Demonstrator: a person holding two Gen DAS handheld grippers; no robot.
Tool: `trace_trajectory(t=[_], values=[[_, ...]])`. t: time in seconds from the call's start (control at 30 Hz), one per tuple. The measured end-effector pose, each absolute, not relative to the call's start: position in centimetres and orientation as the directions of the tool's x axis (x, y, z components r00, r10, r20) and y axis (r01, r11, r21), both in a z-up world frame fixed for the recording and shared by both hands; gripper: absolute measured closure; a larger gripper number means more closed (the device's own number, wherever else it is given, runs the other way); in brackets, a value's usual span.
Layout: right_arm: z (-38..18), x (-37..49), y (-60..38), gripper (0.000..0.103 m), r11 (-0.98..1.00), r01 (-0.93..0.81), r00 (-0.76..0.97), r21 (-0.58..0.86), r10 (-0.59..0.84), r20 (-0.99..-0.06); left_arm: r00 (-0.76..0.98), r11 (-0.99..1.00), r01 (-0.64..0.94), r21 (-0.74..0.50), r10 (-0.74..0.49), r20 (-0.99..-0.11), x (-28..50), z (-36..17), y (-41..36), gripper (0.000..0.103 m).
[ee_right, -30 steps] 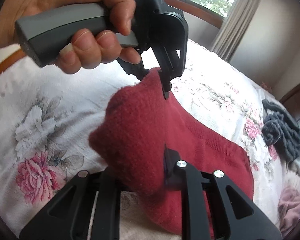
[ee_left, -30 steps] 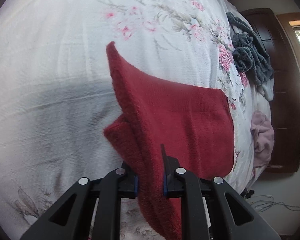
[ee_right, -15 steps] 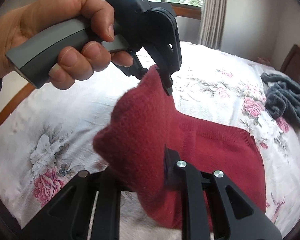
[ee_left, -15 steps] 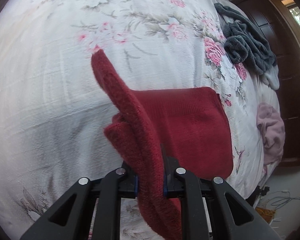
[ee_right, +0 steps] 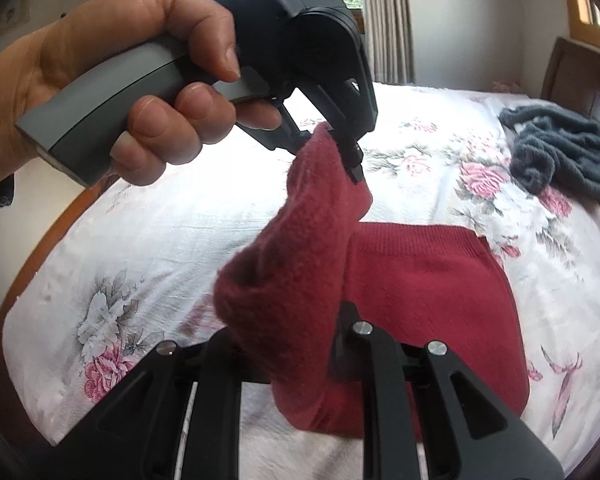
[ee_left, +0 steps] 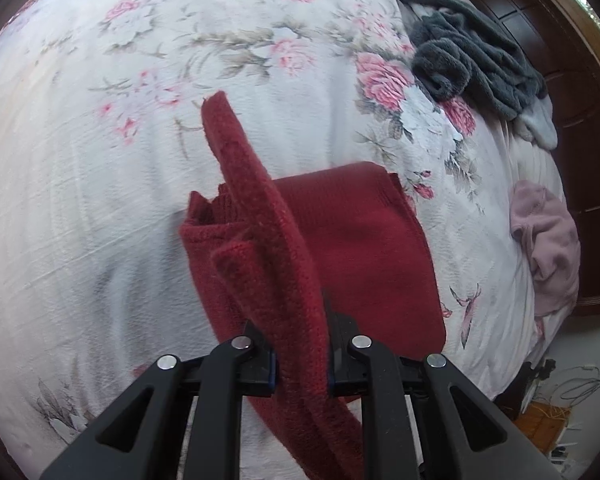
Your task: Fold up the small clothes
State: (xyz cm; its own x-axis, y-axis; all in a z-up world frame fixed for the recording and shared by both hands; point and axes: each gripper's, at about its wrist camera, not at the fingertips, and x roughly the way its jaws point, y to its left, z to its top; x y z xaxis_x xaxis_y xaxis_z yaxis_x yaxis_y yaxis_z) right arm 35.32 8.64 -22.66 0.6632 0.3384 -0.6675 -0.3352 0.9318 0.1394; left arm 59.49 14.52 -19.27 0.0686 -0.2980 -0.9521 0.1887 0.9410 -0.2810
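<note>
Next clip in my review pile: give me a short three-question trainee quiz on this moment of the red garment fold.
1. True or false: both grippers are shut on the red garment.
2. Which lies nearest the dark headboard? A) grey fleece garment B) pink garment C) red garment
3. Fill in: in the right wrist view, a hand holds the ___ gripper by its grey handle.

Key
1. True: the left gripper and the right gripper each clamp a raised fold of it.
2. A
3. left
</note>
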Motion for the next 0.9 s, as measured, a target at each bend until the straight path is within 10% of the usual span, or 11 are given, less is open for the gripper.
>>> trace_trajectory(t=[0.9], values=[[-26.6,35.9,-1.7,0.088,0.919,-0.183,0.666,0.348,0.377,-0.644,0.059,0.958,0.256,-0.129,-0.149,-0.987,60.1,-23.0,2.9,0.087]])
